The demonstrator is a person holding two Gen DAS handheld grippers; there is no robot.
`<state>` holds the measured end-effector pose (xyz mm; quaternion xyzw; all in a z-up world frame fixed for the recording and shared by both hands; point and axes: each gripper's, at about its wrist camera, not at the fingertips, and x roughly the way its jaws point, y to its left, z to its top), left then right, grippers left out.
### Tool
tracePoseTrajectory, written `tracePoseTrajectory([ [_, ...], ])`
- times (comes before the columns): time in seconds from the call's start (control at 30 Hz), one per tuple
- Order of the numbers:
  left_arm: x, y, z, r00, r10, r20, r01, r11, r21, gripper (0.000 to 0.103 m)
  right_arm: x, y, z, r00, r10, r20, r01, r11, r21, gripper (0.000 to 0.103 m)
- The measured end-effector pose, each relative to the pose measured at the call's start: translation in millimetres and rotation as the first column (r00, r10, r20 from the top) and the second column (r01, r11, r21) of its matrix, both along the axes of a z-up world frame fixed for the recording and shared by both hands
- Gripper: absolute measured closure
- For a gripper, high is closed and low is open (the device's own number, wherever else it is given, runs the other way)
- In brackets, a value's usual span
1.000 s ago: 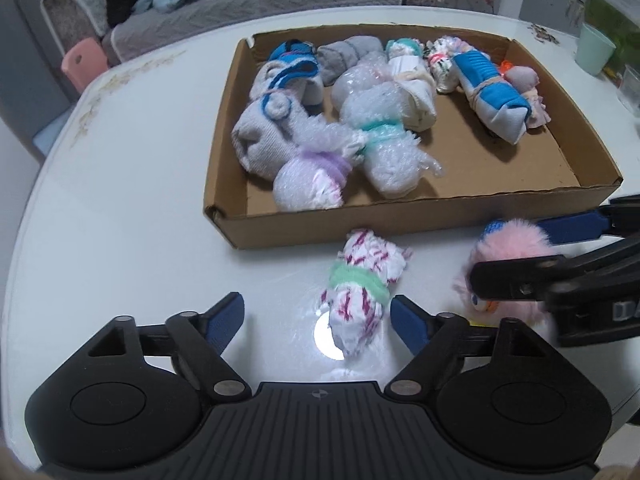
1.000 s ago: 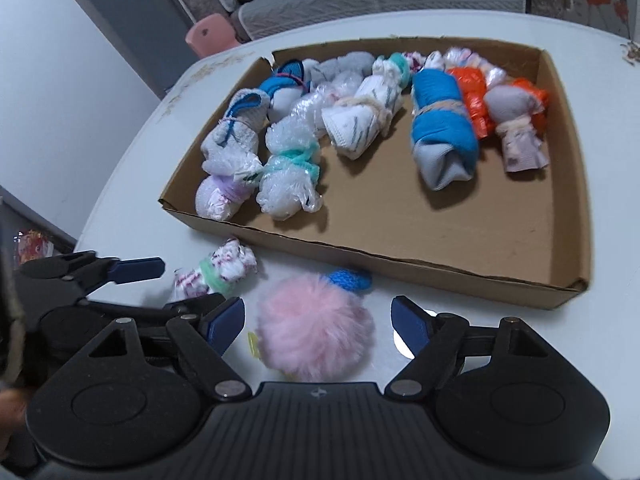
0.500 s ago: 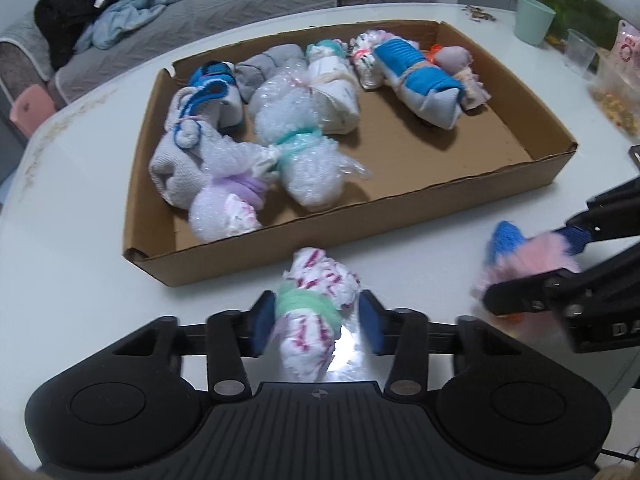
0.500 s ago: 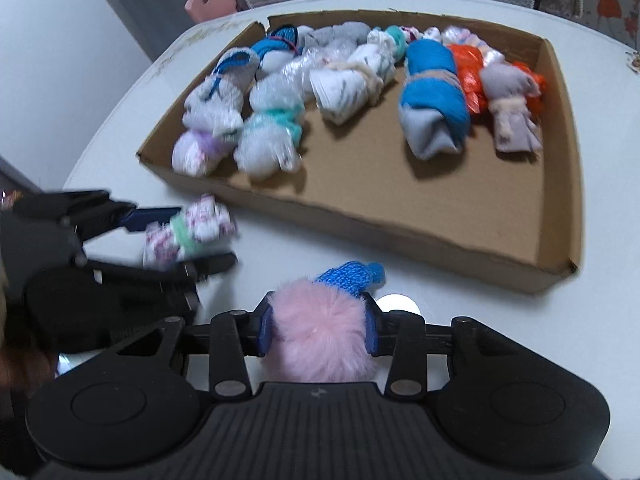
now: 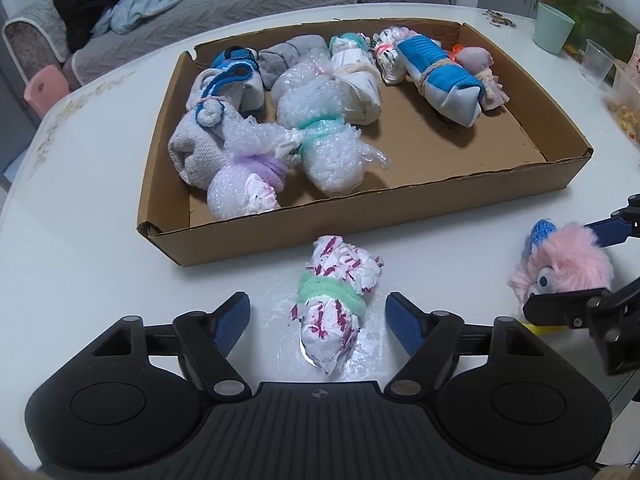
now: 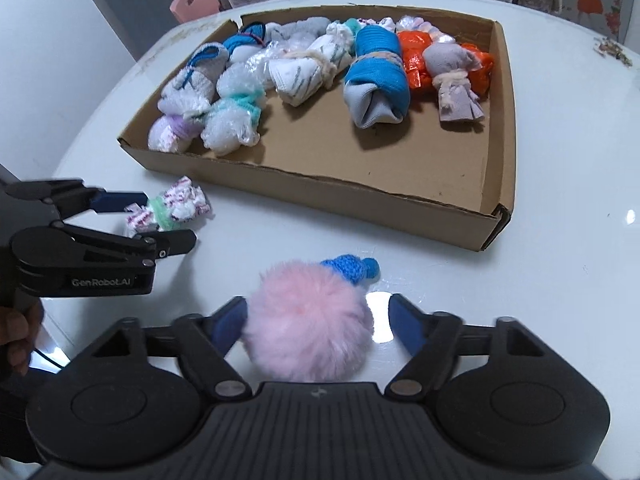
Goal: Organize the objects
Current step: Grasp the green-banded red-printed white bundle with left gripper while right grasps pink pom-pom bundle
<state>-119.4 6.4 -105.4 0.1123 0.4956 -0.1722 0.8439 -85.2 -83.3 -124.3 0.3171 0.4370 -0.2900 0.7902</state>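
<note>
In the lower half of the left wrist view, the left gripper (image 5: pixel 318 320) has just been opening: its jaws stand apart, with the white-and-magenta bundle tied with a green band (image 5: pixel 334 312) lying on the white table (image 5: pixel 80 264) between them, neither pad touching it. Above it, the cardboard tray (image 5: pixel 360 224) already holds about ten wrapped bundles crowded toward its far and left parts, so most of the sorting looks done (two items remain outside). The tray's lower right floor is bare; its near wall stands just beyond the bundle and must be cleared. In the right wrist view, the right gripper (image 6: pixel 318 322) has likewise just been opening, and the pink fluffy toy with a blue knitted cap (image 6: pixel 308 324) sits between its blue fingers (image 6: pixel 230 322), the left one brushing the fur, the right one apart. A broad brown patch lies free in the tray's near right part.
</note>
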Motion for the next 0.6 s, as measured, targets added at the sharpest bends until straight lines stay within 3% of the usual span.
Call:
tracePoseTrajectory([
  [0.07, 0, 1, -1, 1.0, 0.004, -0.001, -0.004, 1.0, -0.012, 0.021, 1, 1, 1, 1.0, 0.007, -0.009, -0.007, 1.0, -0.009, 0.033],
  [0.13, 0, 2, -4, 1.0, 0.005, 0.003, -0.005, 1.0, -0.012, 0.01, 1, 1, 0, 1.0, 0.006, -0.008, -0.006, 1.0, -0.009, 0.031],
  [0.27, 4, 12, -10, 0.999, 0.045, -0.02, -0.046, 0.997, -0.056, 0.003, 0, 5, -2, 1.0, -0.002, -0.026, 0.001, 0.999, -0.033, 0.016],
  [0.33, 4, 12, -11, 0.999, 0.03, -0.014, -0.03, 0.998, -0.056, 0.0, 2, 6, -5, 0.999, -0.011, -0.044, 0.01, 1.0, -0.024, 0.001],
  [0.43, 2, 11, -11, 1.0, 0.01, -0.003, -0.01, 0.998, -0.058, 0.004, 10, 10, -7, 0.996, -0.013, -0.087, 0.008, 0.999, -0.051, 0.002],
  [0.47, 1, 10, -9, 1.0, 0.001, -0.001, -0.001, 0.998, -0.061, 0.006, 10, 11, -6, 0.997, -0.015, -0.074, 0.011, 0.998, -0.057, 0.007],
  [0.53, -2, 7, -5, 1.0, -0.027, 0.012, 0.028, 0.997, -0.069, 0.023, 11, 15, -1, 0.998, -0.02, -0.067, 0.015, 0.997, -0.077, 0.026],
  [0.6, -6, 3, -2, 0.999, -0.039, 0.014, 0.04, 0.997, -0.072, 0.037, 9, 18, 3, 0.999, -0.011, -0.053, 0.007, 0.997, -0.072, 0.06],
])
